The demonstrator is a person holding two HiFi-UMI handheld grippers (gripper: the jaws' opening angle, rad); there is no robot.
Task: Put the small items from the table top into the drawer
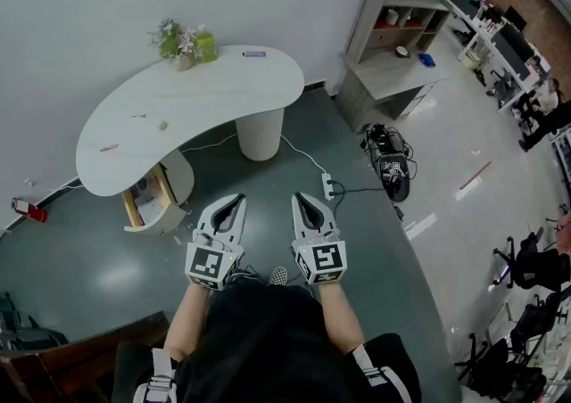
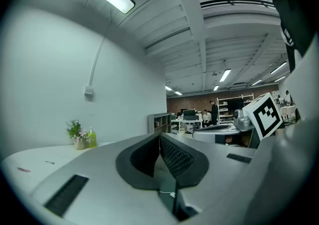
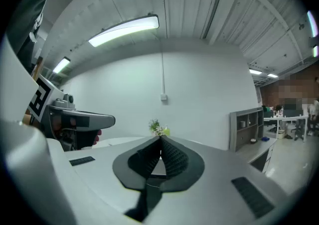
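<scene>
The left gripper [image 1: 236, 201] and right gripper [image 1: 300, 199] are held level, side by side, with jaws shut and empty, well short of the white counter [image 1: 223, 89]; this is likely a ready pose. A small red item [image 1: 109, 148] lies on top, and the wooden drawer [image 1: 147, 201] beneath appears open.

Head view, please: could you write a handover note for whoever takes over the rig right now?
Left gripper: shut, empty.
Right gripper: shut, empty.
Both are held level over the floor, short of the white table.
On the table top: a red pen-like item, a small pale item, a small dark item.
The drawer under the table's left end looks pulled open; its contents are unclear.
Done: nothing in hand yet.
Left: walk up, pick each small item, put it in the drawer.
</scene>
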